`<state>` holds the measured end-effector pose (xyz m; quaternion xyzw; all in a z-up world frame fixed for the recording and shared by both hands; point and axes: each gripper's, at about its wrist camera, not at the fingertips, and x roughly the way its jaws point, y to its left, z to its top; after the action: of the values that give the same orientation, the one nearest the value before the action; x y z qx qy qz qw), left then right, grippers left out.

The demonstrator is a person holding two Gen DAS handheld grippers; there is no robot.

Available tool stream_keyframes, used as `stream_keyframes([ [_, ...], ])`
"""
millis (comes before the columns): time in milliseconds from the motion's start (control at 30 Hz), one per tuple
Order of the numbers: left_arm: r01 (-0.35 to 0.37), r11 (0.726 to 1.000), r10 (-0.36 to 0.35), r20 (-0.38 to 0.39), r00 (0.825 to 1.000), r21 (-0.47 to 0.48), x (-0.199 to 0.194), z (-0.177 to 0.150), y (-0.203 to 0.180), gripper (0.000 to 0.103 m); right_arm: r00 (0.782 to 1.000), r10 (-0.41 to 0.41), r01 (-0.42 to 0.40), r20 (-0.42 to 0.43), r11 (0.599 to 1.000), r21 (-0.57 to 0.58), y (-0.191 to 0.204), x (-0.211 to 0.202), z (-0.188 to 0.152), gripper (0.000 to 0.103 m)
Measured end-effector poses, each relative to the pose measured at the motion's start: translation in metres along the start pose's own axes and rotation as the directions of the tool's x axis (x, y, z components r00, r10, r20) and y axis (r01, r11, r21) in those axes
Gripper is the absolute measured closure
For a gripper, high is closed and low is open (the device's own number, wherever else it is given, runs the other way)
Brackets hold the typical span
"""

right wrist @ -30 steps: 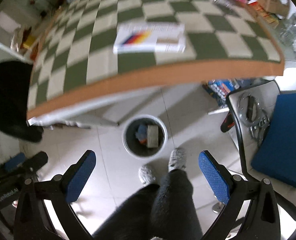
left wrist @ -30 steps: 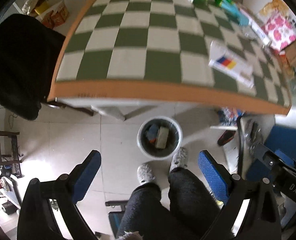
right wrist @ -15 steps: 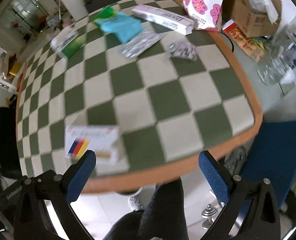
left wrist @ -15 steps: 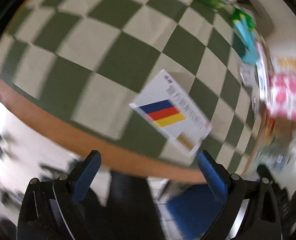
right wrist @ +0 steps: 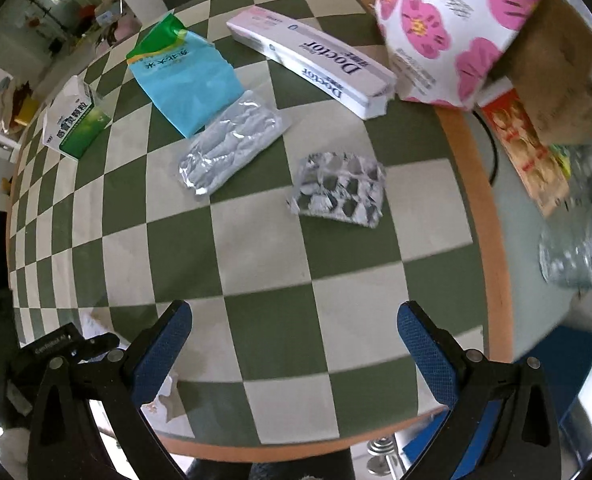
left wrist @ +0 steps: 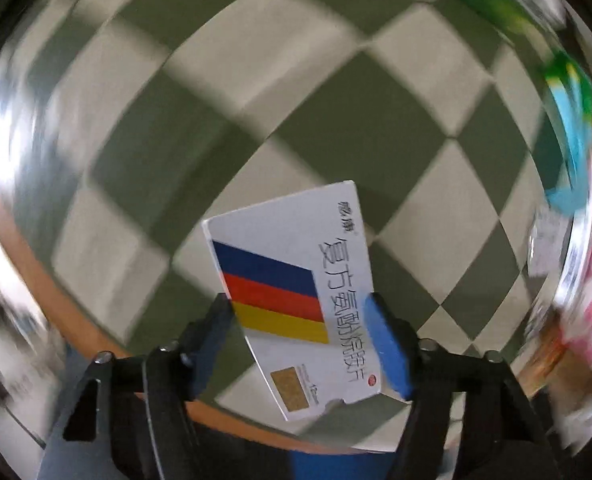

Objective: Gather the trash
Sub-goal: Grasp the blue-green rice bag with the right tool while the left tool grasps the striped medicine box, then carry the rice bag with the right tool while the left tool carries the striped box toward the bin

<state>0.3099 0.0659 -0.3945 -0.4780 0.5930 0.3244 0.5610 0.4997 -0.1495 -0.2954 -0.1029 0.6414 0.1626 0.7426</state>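
Observation:
In the left wrist view my left gripper [left wrist: 301,320] is shut on a white medicine box [left wrist: 296,288] with blue, red and yellow stripes, holding it above the green-and-cream checkered table [left wrist: 335,120]. In the right wrist view my right gripper [right wrist: 294,344] is open and empty over the table's near edge. Ahead of it lie a crumpled foil blister pack [right wrist: 337,188], a silver foil pouch [right wrist: 232,148], a blue-green bag [right wrist: 184,76], a green-white box [right wrist: 74,120] and a long white "Doctor" box [right wrist: 315,64].
A pink-flowered box [right wrist: 455,28] and a cardboard box [right wrist: 551,52] stand at the table's right edge [right wrist: 483,208]. A clear plastic bottle [right wrist: 579,240] and a red packet [right wrist: 527,148] sit beyond it. A blue chair seat [right wrist: 567,364] is at lower right.
My left gripper has closed on the striped box and lifted it off the table. My right gripper has moved forward over the table toward the foil packs.

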Motion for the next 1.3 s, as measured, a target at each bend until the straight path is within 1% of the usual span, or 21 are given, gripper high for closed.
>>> stream_keyframes([
  [67, -0.060, 0.991, 0.052, 0.071, 0.996, 0.116, -0.009, 0.010, -0.014, 0.050, 1.000, 0.015, -0.015, -0.013, 1.000, -0.012, 0.004, 0.005, 0.008, 0.000],
  [100, -0.097, 0.977, 0.076, 0.114, 0.991, 0.191, -0.014, 0.017, -0.023, 0.052, 1.000, 0.020, -0.020, -0.016, 1.000, -0.021, 0.007, 0.006, 0.013, 0.000],
  [133, -0.149, 0.954, 0.111, 0.157, 0.981, 0.260, -0.017, 0.025, -0.032, 0.052, 0.999, 0.027, -0.028, -0.020, 0.999, -0.034, 0.011, 0.007, 0.021, 0.000],
  [200, -0.224, 0.913, 0.154, 0.218, 0.964, 0.342, -0.020, 0.041, -0.042, 0.052, 0.999, 0.043, -0.044, -0.021, 0.997, -0.057, 0.020, 0.008, 0.037, 0.000],
  [233, -0.234, 0.901, 0.158, 0.225, 0.961, 0.366, -0.021, 0.053, -0.045, 0.052, 0.999, 0.045, -0.046, -0.018, 0.996, -0.076, 0.026, 0.008, 0.048, 0.000],
  [267, -0.234, 0.898, 0.158, 0.223, 0.962, 0.373, -0.022, 0.061, -0.046, 0.052, 0.999, 0.048, -0.049, -0.016, 0.994, -0.099, 0.033, 0.009, 0.061, 0.000],
  [300, -0.226, 0.899, 0.152, 0.216, 0.964, 0.374, -0.023, 0.071, -0.047, 0.052, 0.999, 0.050, -0.052, -0.018, 0.992, -0.116, 0.039, 0.010, 0.071, 0.000],
  [367, -0.182, 0.912, 0.120, 0.186, 0.975, 0.367, -0.025, 0.084, -0.046, 0.051, 0.998, 0.061, -0.062, -0.010, 0.984, -0.164, 0.056, 0.013, 0.105, 0.000],
  [433, -0.132, 0.932, 0.091, 0.135, 0.987, 0.338, -0.023, 0.091, -0.041, 0.050, 0.998, 0.053, -0.049, 0.016, 0.975, -0.215, 0.072, 0.019, 0.136, 0.000],
  [500, -0.055, 0.952, 0.033, 0.077, 0.997, 0.300, -0.020, 0.092, -0.032, 0.050, 0.999, 0.041, -0.033, 0.024, 0.961, -0.275, 0.091, 0.030, 0.166, 0.000],
  [567, -0.006, 0.965, -0.003, 0.032, 0.999, 0.264, -0.016, 0.086, -0.022, 0.049, 1.000, 0.031, -0.030, -0.001, 0.944, -0.330, 0.109, 0.045, 0.190, 0.000],
  [633, 0.019, 0.970, -0.023, 0.014, 1.000, 0.241, -0.012, 0.079, -0.015, 0.048, 1.000, 0.014, -0.021, -0.019, 0.922, -0.387, 0.128, 0.062, 0.211, 0.000],
  [700, 0.014, 0.971, -0.020, 0.021, 1.000, 0.240, -0.011, 0.073, -0.013, 0.042, 1.000, -0.013, 0.004, -0.019, 0.903, -0.430, 0.142, 0.077, 0.224, 0.000],
  [800, -0.011, 0.965, 0.004, 0.024, 1.000, 0.262, -0.007, 0.072, -0.022, 0.035, 0.998, -0.058, 0.037, -0.031, 0.887, -0.461, 0.156, 0.100, 0.236, 0.000],
  [833, -0.010, 0.966, 0.006, 0.018, 1.000, 0.260, -0.003, 0.075, -0.034, 0.035, 0.997, -0.074, 0.051, -0.033, 0.885, -0.463, 0.159, 0.107, 0.237, 0.000],
  [867, -0.012, 0.964, 0.012, 0.003, 1.000, 0.264, 0.000, 0.072, -0.038, 0.035, 0.996, -0.079, 0.055, -0.033, 0.886, -0.461, 0.160, 0.111, 0.237, 0.008],
  [933, -0.007, 0.960, 0.011, -0.014, 1.000, 0.282, -0.001, 0.069, -0.042, 0.035, 0.997, -0.080, 0.065, -0.013, 0.889, -0.453, 0.161, 0.110, 0.235, 0.009],
  [1000, -0.011, 0.953, 0.015, -0.012, 1.000, 0.302, -0.003, 0.060, -0.052, 0.035, 0.998, -0.059, 0.049, -0.009, 0.899, -0.436, 0.159, 0.103, 0.230, 0.013],
  [1133, -0.033, 0.937, 0.048, -0.037, 0.998, 0.347, 0.009, 0.045, -0.061, 0.034, 1.000, -0.003, 0.012, 0.024, 0.915, -0.403, 0.148, 0.068, 0.204, 0.014],
  [1200, -0.062, 0.929, 0.074, -0.018, 0.997, 0.365, 0.012, 0.038, -0.070, 0.032, 0.999, 0.027, -0.012, 0.034, 0.926, -0.377, 0.135, 0.049, 0.189, 0.014],
  [1300, -0.139, 0.905, 0.144, 0.018, 0.989, 0.401, 0.017, 0.029, -0.087, 0.031, 0.998, 0.051, -0.035, 0.040, 0.944, -0.327, 0.118, 0.026, 0.160, 0.014],
])
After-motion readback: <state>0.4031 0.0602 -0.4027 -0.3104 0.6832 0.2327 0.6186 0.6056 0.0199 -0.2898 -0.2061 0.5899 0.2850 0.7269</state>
